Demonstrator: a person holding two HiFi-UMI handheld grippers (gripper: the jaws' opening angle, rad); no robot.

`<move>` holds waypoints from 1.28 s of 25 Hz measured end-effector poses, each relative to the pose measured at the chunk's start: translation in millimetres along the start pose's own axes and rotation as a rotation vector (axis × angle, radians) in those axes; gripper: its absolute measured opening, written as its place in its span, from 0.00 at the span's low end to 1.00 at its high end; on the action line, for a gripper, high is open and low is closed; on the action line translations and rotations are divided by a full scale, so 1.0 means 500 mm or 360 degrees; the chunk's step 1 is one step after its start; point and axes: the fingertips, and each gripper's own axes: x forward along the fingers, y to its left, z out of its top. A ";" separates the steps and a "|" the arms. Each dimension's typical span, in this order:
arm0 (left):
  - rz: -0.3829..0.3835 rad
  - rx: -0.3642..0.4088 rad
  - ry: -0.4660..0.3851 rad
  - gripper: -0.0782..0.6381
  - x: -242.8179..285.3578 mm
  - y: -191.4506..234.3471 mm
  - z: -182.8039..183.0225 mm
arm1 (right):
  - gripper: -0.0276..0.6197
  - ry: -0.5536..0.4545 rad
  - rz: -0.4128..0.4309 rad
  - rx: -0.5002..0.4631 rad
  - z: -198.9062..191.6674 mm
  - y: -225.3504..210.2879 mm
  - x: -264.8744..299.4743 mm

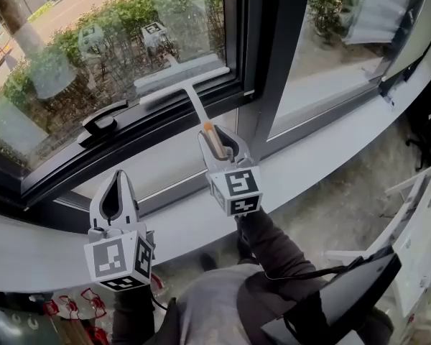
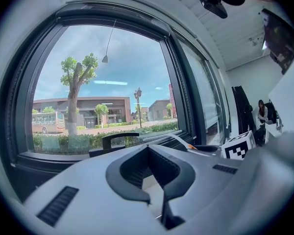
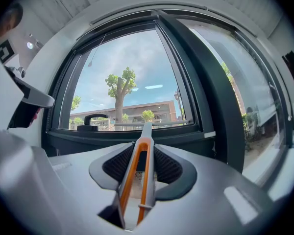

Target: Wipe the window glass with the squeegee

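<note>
Since the blade must meet the pane, the window glass (image 1: pixel 93 49) at upper left is met low down by the squeegee (image 1: pixel 181 77). Its handle is clamped in the right tool (image 1: pixel 217 136), and the left tool (image 1: pixel 115 192) is held closed and empty at lower left.

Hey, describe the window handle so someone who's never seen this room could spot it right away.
Look at the large left window pane and follow its dark bottom frame. Left of the squeegee blade sits the window handle, a black curved lever on the frame; the squeegee is pale grey with an orange-trimmed handle, held in the right claw.
</note>
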 end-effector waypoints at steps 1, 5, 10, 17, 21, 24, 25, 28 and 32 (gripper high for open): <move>0.0000 -0.0005 0.0001 0.11 0.000 0.003 -0.003 | 0.24 -0.0014 -0.0001 -0.0002 0.006 0.003 -0.003; -0.0001 -0.0031 -0.0002 0.11 -0.003 0.019 -0.009 | 0.24 -0.0084 -0.0001 -0.0027 0.053 0.021 -0.012; -0.0003 -0.0053 -0.0020 0.11 -0.014 0.045 0.001 | 0.24 -0.0218 0.0001 -0.0049 0.161 0.059 -0.031; -0.0021 -0.0046 -0.0081 0.11 -0.024 0.083 0.017 | 0.24 -0.0459 0.0008 -0.0114 0.339 0.124 -0.036; -0.0038 -0.0039 -0.0097 0.11 -0.025 0.103 0.030 | 0.24 -0.0577 -0.0001 -0.0138 0.419 0.157 -0.027; -0.0051 -0.0050 -0.0096 0.11 -0.020 0.110 0.032 | 0.24 -0.0657 0.0002 -0.0164 0.474 0.173 -0.023; -0.0043 -0.0049 -0.0094 0.11 -0.017 0.114 0.029 | 0.24 -0.0681 0.0009 -0.0173 0.491 0.177 -0.022; -0.0024 -0.0053 -0.0093 0.11 -0.002 0.115 0.028 | 0.24 -0.0748 0.0043 -0.0186 0.536 0.185 -0.015; -0.0006 -0.0056 -0.0097 0.11 0.010 0.117 0.041 | 0.24 -0.0790 0.0085 -0.0182 0.566 0.191 0.013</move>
